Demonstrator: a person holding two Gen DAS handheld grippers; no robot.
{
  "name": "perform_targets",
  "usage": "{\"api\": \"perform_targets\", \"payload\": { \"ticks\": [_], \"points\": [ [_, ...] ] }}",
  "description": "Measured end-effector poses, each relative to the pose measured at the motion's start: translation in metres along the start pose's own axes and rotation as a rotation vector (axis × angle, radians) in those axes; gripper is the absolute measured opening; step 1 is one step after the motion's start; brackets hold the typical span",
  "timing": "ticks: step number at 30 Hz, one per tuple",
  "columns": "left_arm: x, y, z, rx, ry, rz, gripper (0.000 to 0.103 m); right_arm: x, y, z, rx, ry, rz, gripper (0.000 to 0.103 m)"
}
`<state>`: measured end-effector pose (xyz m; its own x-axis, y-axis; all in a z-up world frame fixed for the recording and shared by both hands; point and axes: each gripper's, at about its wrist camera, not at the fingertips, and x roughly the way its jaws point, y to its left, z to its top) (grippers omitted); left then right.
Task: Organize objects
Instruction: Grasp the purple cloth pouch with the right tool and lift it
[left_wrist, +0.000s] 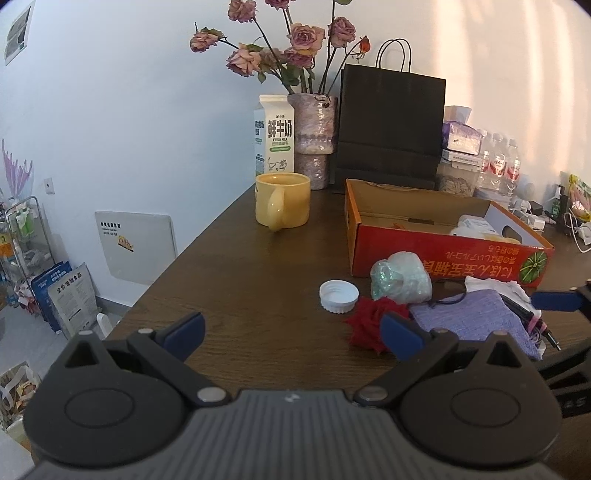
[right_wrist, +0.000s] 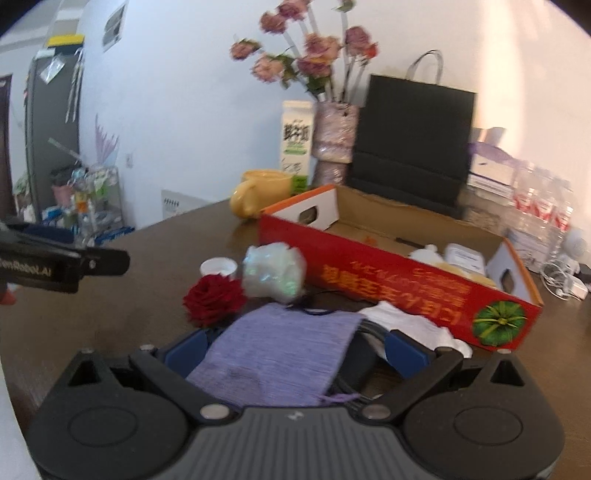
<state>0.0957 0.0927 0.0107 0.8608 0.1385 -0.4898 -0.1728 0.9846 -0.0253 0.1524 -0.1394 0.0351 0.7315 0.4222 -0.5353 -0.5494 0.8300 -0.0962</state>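
On the dark wooden table (left_wrist: 236, 280), a red fabric rose (left_wrist: 371, 326) lies by my left gripper's right fingertip. My left gripper (left_wrist: 294, 335) is open with only bare wood between its fingers. Just beyond the rose are a white bottle cap (left_wrist: 338, 291), a crumpled shiny plastic wrap (left_wrist: 400, 282) and a purple cloth pouch (left_wrist: 476, 319). My right gripper (right_wrist: 295, 350) is open, and the purple pouch (right_wrist: 280, 350) lies between its spread fingers and overlaps the left one. A black cable (right_wrist: 364, 328) runs under the pouch. The red cardboard box (right_wrist: 388, 280) stands open behind, with small white items inside.
A yellow mug (left_wrist: 282, 205), milk carton (left_wrist: 274, 134), vase of dried roses (left_wrist: 316, 136) and black paper bag (left_wrist: 391, 125) line the back wall. Water bottles (left_wrist: 498, 162) and chargers sit at the far right. White tissue (right_wrist: 410, 321) lies against the box. The table's left edge drops to floor clutter.
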Motion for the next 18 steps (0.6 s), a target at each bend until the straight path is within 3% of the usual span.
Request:
{"api": "perform_targets", "payload": {
  "ticks": [14,16,18],
  "points": [
    [0.004,0.009,-0.008,-0.015,0.024,-0.007,0.103,0.025,0.023,-0.007,-0.079,0.069,-0.044,0.103],
    [0.004,0.009,-0.008,-0.015,0.025,-0.008,0.103,0.026,0.025,-0.008,-0.092,0.068,-0.05,0.101],
    [0.005,0.009,-0.008,-0.015,0.029,-0.008,0.103,0.025,0.026,-0.01,-0.102,0.065,-0.046,0.092]
  ]
}}
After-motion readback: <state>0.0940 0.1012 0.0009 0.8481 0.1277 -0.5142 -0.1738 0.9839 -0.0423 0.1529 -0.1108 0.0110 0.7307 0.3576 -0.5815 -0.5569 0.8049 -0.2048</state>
